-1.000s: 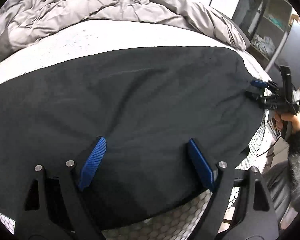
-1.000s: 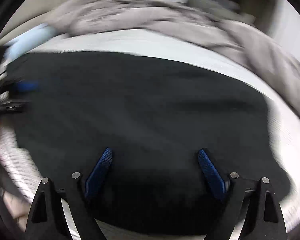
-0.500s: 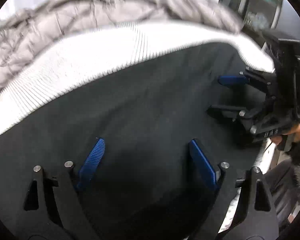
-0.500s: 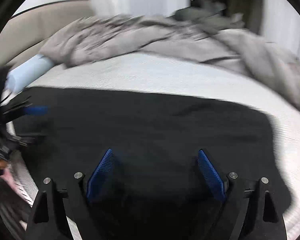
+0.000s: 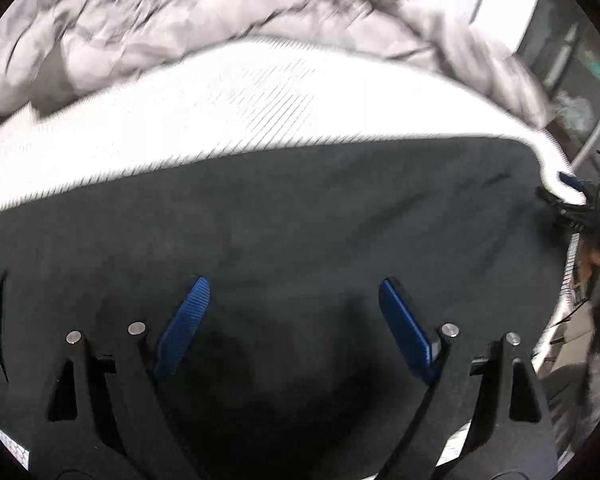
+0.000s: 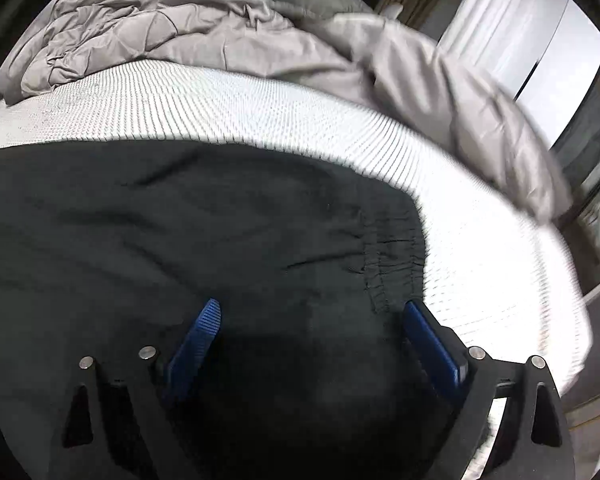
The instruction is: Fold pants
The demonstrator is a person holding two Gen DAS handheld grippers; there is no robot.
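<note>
Bed (image 6: 260, 112) bears pants (image 6: 180, 232); both hand-held grippers gape.

Rumpled grey duvet (image 6: 236, 40) heaped behind on white textured mattress (image 6: 260, 112); shelving (image 5: 580, 80) right.
</note>
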